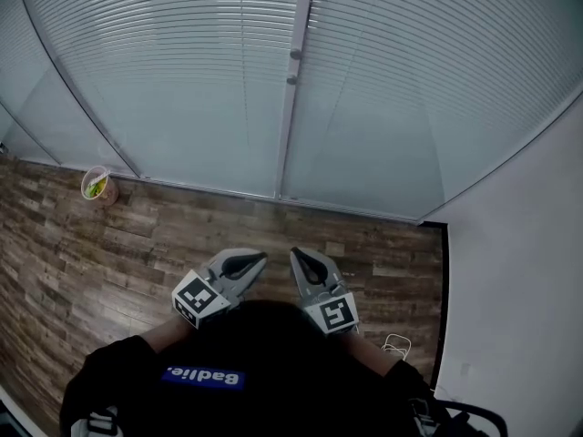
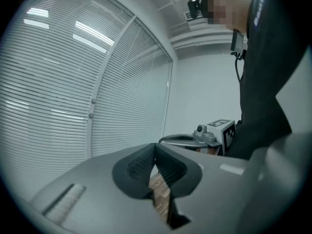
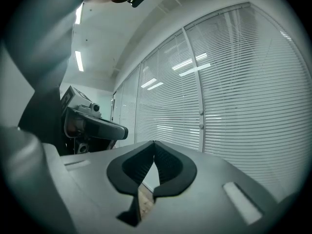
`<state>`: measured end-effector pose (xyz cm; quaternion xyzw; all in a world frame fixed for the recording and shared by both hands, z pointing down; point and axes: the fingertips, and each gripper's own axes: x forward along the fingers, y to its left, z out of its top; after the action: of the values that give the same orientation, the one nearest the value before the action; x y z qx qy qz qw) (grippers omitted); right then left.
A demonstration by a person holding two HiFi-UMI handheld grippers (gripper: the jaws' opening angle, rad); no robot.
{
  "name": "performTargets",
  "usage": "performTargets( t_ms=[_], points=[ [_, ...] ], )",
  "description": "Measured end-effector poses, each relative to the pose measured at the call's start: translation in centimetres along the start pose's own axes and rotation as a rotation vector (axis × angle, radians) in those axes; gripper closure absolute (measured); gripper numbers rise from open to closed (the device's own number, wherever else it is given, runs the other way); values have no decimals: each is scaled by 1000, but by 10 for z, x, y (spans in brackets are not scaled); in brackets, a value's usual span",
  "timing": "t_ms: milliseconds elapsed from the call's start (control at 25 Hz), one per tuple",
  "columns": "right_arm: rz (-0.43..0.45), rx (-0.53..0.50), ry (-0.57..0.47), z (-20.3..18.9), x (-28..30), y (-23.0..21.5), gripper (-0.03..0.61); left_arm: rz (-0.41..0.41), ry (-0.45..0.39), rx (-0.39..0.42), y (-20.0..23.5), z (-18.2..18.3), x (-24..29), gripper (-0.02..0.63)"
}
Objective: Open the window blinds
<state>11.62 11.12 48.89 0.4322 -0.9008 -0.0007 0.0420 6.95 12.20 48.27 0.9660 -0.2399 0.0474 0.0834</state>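
White slatted window blinds (image 1: 182,71) cover the glass wall ahead, with their slats turned flat and closed; they also fill the left gripper view (image 2: 53,82) and the right gripper view (image 3: 234,91). A pale vertical post (image 1: 293,80) with two small knobs (image 1: 294,55) splits two panels. My left gripper (image 1: 259,259) and right gripper (image 1: 295,255) are held side by side close to my body, well short of the blinds. Both are shut, tips touching, with nothing between them (image 2: 156,147) (image 3: 154,144).
A wood-plank floor (image 1: 137,244) runs up to the glass wall. A small cup with something green in it (image 1: 97,186) stands on the floor at the left, by the wall's foot. A white wall (image 1: 519,271) closes the right side. A white cable (image 1: 397,344) lies near my right side.
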Motion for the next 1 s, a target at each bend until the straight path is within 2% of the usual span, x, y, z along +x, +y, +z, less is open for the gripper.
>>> performTargets(
  t_ms=[240,560,800,1000],
  points=[
    [36,14,9,-11,-12,-6,575,38,12,-2,-14,-4,9,614],
    [69,23,21,-20,-8,-6,575,71,13,-18,-12,-11,9,614],
    [32,16,63,-21,5,-18,575,39,-13,-28,7,-7,16,614],
    [-22,3,80,-18,41,-37,575,0,-25,-26,46,1,25,614]
  ],
)
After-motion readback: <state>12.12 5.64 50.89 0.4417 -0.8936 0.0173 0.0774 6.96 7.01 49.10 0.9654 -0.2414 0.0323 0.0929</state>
